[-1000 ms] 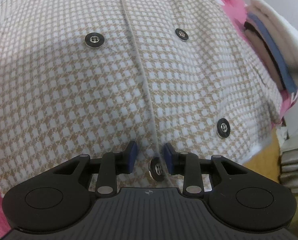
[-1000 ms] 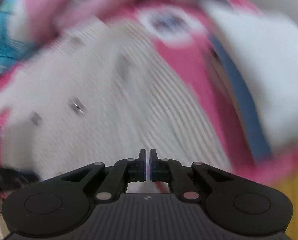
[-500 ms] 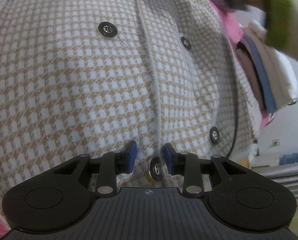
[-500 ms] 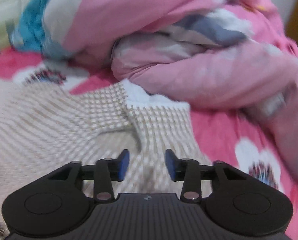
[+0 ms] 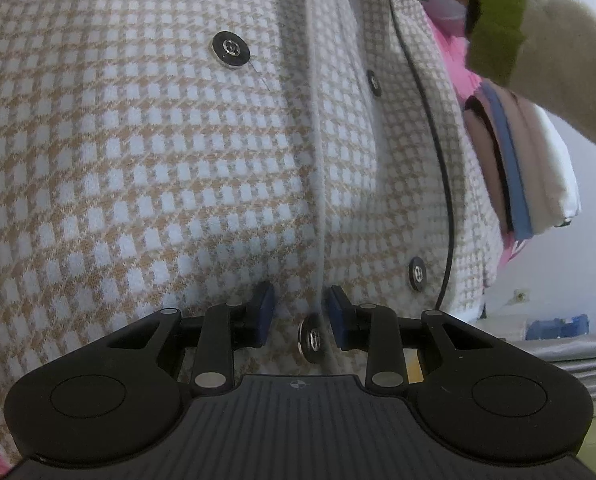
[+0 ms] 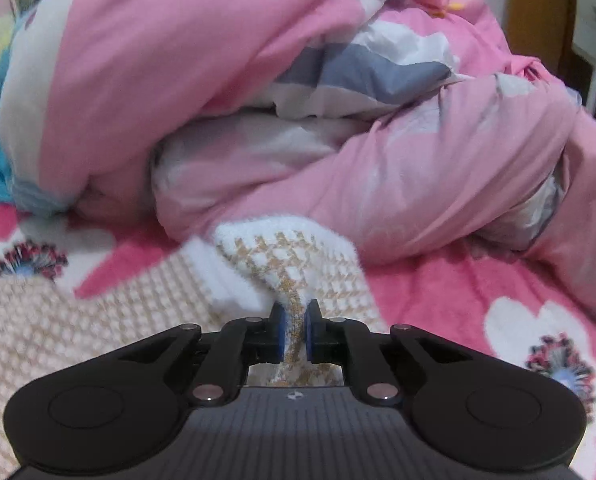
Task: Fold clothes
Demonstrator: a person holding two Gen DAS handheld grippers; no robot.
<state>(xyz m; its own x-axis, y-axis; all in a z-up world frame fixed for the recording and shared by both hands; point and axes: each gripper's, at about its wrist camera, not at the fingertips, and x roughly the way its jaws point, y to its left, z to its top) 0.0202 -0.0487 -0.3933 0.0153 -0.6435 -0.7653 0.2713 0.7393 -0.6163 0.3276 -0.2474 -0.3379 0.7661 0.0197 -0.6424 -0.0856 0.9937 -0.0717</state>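
Note:
A beige-and-white houndstooth cardigan (image 5: 158, 160) with black buttons (image 5: 231, 49) lies spread on the bed and fills the left wrist view. My left gripper (image 5: 301, 312) holds its bottom edge at the front placket, a button (image 5: 311, 340) sitting between the blue pads. In the right wrist view the sleeve end (image 6: 290, 256), with its white ribbed cuff, lies against the duvet. My right gripper (image 6: 296, 328) is closing, and its pads pinch a raised fold of that sleeve.
A bunched pink, white and grey duvet (image 6: 338, 120) rises just behind the sleeve. The pink flowered sheet (image 6: 458, 292) lies to the right of it. A stack of folded clothes (image 5: 530, 168) sits beside the cardigan. A person's green-cuffed sleeve (image 5: 498, 20) reaches across the top right.
My right gripper swept from over the cardigan to the sleeve end by the duvet, opened, then closed on a fold. The green-cuffed arm came into the left view. The left grip is unchanged.

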